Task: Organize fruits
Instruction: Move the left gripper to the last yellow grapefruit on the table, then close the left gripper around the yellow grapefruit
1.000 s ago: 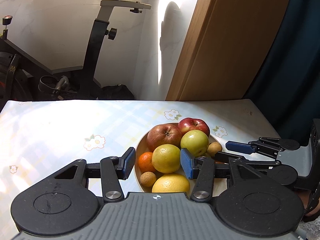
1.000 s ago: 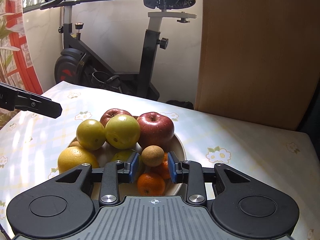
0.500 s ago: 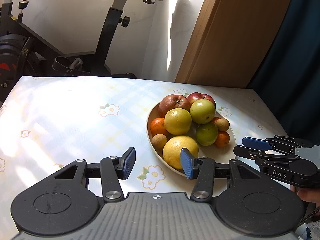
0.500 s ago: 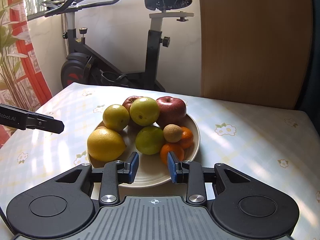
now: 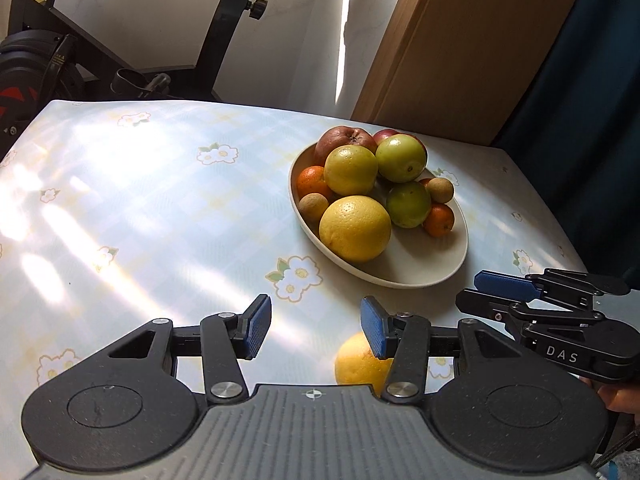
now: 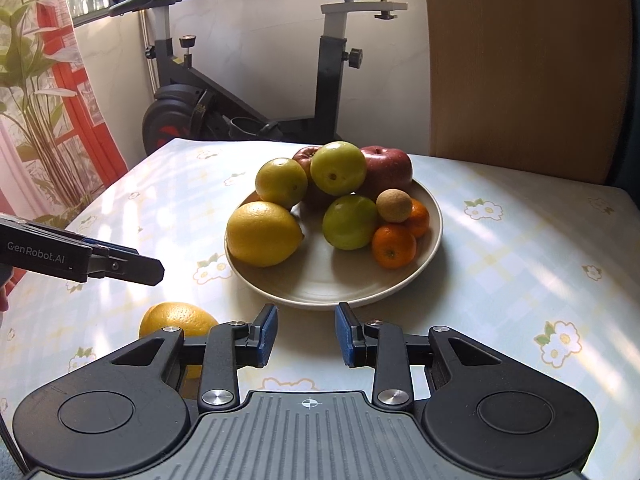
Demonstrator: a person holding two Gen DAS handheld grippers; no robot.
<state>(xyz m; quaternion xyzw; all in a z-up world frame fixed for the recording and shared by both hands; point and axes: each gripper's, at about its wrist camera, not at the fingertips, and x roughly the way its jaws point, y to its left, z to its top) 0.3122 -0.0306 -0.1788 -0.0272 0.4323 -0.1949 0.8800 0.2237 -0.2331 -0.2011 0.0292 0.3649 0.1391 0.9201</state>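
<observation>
A beige plate [image 5: 424, 268] [image 6: 320, 284] on the flowered table holds several fruits: a big yellow citrus [image 5: 355, 228] [image 6: 262, 234], red apples [image 6: 386, 170], green fruits [image 6: 349, 222], small oranges [image 6: 393, 246] and small brown fruits [image 6: 394, 205]. A loose orange [image 5: 360, 360] [image 6: 176, 320] lies on the table near the front, partly hidden behind the fingers. My left gripper [image 5: 316, 326] is open and empty, in front of the plate. My right gripper [image 6: 306, 334] is open and empty, just short of the plate's near rim; it shows from the side in the left wrist view [image 5: 492, 292].
An exercise bike [image 6: 248, 92] stands behind the table's far edge. A wooden panel [image 6: 520, 68] stands at the back right, a dark curtain [image 5: 592, 100] beside it. A window with a plant [image 6: 36, 100] is at the left.
Both grippers have pulled back from the plate toward the table's front edge. The plate looks farther away, and the loose orange on the table has come into view.
</observation>
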